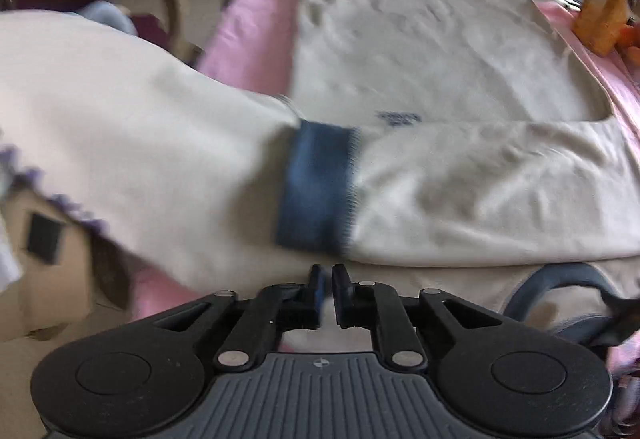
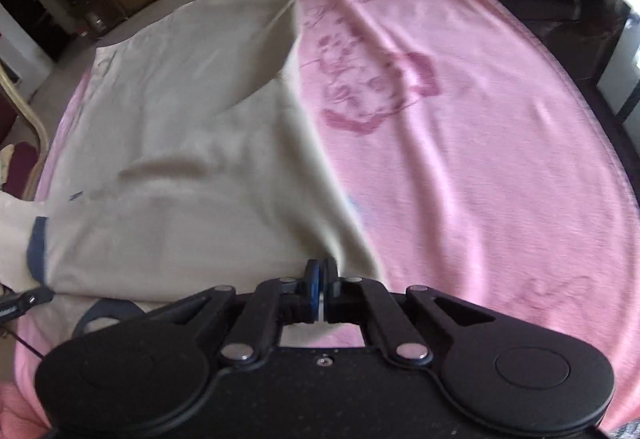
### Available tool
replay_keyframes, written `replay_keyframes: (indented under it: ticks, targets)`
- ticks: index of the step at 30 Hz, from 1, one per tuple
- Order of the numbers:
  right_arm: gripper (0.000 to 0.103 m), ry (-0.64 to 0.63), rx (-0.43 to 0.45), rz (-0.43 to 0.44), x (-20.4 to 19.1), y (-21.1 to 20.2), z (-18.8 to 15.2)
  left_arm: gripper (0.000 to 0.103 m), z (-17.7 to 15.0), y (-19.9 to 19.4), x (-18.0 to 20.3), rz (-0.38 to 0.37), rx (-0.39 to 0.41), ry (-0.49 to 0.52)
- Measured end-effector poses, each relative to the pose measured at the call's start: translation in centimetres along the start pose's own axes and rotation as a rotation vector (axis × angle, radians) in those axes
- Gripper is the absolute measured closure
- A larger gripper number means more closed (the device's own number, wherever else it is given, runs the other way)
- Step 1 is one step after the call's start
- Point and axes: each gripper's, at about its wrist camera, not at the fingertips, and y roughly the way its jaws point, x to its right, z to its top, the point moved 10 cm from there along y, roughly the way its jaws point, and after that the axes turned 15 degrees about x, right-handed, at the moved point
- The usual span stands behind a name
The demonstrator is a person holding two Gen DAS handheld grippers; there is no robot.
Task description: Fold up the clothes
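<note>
I am folding a cream garment (image 2: 180, 143) spread on a pink blanket (image 2: 480, 159). My right gripper (image 2: 321, 279) is clenched on the garment's near edge. My left gripper (image 1: 329, 279) has its jaws nearly together; I cannot tell whether cloth is pinched between them. A sleeve with a blue cuff (image 1: 316, 183) lies across the body. To fold cleanly, I should lift both corners evenly and keep the edge taut. A small blue print (image 1: 398, 118) is too blurred to read.
</note>
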Motion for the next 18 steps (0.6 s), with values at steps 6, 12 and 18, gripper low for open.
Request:
replay_keyframes:
  ticks: [6, 12, 18]
  targets:
    - [0.092, 0.076, 0.059, 0.221, -3.0, -0.5, 1.8, 0.092, 3.7, -1.2, 5.7, -0.217, 0.154, 0.037]
    - [0.092, 0.110, -0.066, 0.430, -7.6, 2.1, 0.7, 0.091, 3.3, 2.2, 12.2, -0.425, 0.107, 0.086]
    - [0.089, 0.172, -0.144, 0.518, -9.2, 3.9, -0.5, 0.092, 2.3, 3.6, 11.5, -0.461, 0.016, -0.027]
